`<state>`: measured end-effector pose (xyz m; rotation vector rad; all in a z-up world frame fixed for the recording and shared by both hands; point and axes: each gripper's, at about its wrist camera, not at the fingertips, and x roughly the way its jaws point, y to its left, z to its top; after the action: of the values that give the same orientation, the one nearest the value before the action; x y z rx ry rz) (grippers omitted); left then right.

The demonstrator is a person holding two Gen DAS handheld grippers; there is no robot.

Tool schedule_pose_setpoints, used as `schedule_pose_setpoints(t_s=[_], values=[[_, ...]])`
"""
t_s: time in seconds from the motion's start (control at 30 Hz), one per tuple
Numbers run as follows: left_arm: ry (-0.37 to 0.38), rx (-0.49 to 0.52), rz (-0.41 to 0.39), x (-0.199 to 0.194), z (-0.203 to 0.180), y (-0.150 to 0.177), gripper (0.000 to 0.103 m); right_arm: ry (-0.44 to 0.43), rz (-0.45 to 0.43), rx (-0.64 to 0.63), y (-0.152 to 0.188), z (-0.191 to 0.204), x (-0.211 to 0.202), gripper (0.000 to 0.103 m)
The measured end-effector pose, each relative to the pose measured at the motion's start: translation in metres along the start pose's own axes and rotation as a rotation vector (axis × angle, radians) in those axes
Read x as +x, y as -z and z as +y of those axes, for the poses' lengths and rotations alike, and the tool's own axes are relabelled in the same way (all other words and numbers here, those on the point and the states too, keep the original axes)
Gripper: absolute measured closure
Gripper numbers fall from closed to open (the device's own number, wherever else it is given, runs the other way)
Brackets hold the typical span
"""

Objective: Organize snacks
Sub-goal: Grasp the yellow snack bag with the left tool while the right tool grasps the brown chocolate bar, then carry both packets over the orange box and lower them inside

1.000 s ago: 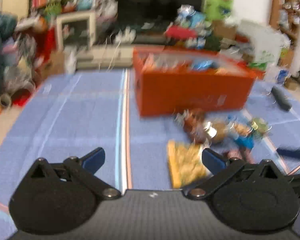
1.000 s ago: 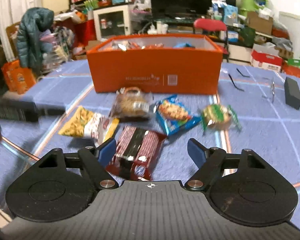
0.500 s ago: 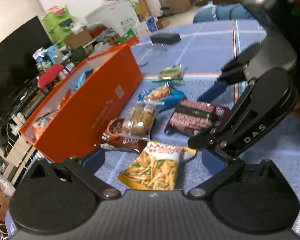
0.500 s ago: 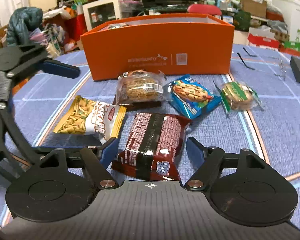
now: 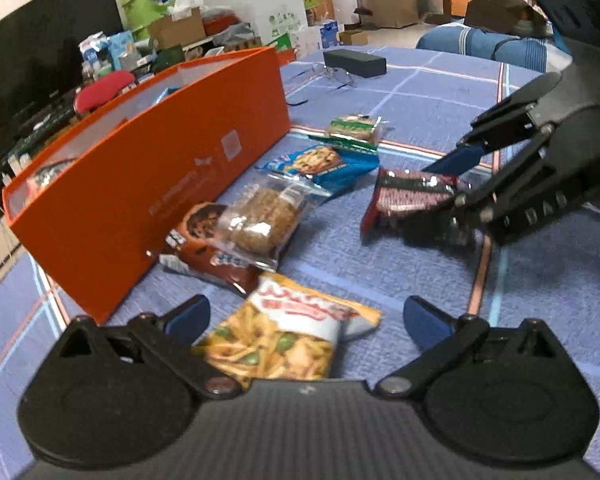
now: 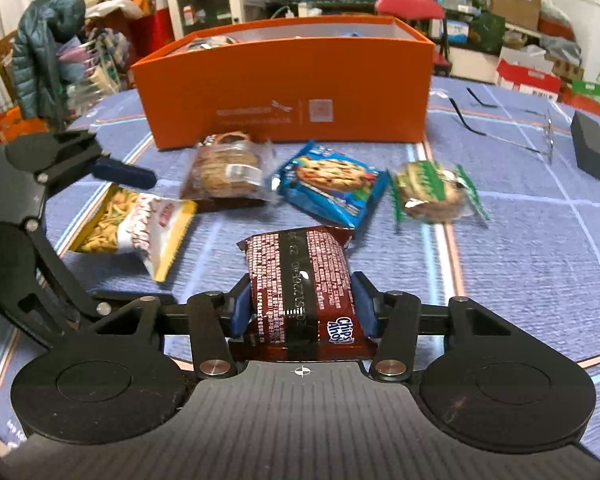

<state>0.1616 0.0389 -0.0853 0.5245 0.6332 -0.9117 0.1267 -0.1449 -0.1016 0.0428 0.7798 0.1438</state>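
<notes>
The orange box (image 6: pixel 288 92) is standing as a wall at the far side, with its top open. Just in front of it the snacks are crowding the blue cloth (image 6: pixel 532 264): the oat cookie pack (image 6: pixel 228 170), the blue cookie pack (image 6: pixel 332 184) and the green pack (image 6: pixel 432 192) are lying in a row with only narrow gaps. The yellow chips bag (image 6: pixel 140 228) is blocking the left side. To the right, wide bare cloth is lying open until the glasses (image 6: pixel 500 128) and the black case (image 6: pixel 592 150).

Snack packets (image 6: pixel 332 188) before box (image 6: pixel 284 92); glasses (image 6: pixel 500 128), case (image 6: pixel 591 151) right.
</notes>
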Motion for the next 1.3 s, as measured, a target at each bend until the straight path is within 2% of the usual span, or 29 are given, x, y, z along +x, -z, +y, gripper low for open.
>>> schedule_pose_setpoints(t_s=[0.1, 0.23, 0.33, 0.43, 0.5, 0.6, 0.73, 0.83, 0.9, 1.03, 1.3], values=[[-0.013, -0.039, 0.009, -0.001, -0.004, 0.001, 0.004, -0.019, 0.018, 0.017, -0.001, -0.013, -0.003, 0.068], [-0.021, -0.171, 0.023, -0.005, -0.008, 0.009, 0.005, -0.026, 0.015, 0.027, -0.001, -0.022, -0.004, 0.068], [-0.075, -0.275, 0.024, -0.005, -0.014, 0.012, 0.006, -0.031, 0.006, -0.001, -0.001, -0.017, -0.001, 0.068], [-0.13, -0.353, 0.012, -0.007, -0.02, 0.011, 0.023, -0.026, 0.002, -0.024, -0.001, -0.014, 0.001, 0.069], [-0.162, -0.391, 0.005, -0.008, -0.022, 0.009, 0.042, -0.026, -0.002, -0.026, -0.001, -0.014, 0.001, 0.069], [-0.201, -0.446, 0.011, -0.009, -0.017, 0.006, 0.053, -0.029, -0.005, -0.023, 0.0, -0.016, 0.001, 0.069], [-0.232, -0.479, 0.021, -0.007, -0.014, 0.005, 0.054, -0.034, -0.007, -0.019, -0.001, -0.017, 0.0, 0.069], [-0.251, -0.489, 0.026, -0.007, -0.015, 0.003, 0.063, -0.031, -0.009, -0.021, -0.001, -0.017, 0.0, 0.069], [-0.254, -0.504, 0.031, -0.008, -0.014, 0.003, 0.066, -0.034, -0.009, -0.017, 0.0, -0.017, 0.0, 0.069], [-0.276, -0.534, 0.037, -0.011, -0.015, 0.002, 0.067, -0.043, -0.009, -0.007, 0.0, -0.018, -0.001, 0.069], [-0.381, -0.59, 0.045, -0.018, -0.012, 0.0, 0.067, -0.034, -0.029, -0.041, 0.001, -0.014, -0.006, 0.069]])
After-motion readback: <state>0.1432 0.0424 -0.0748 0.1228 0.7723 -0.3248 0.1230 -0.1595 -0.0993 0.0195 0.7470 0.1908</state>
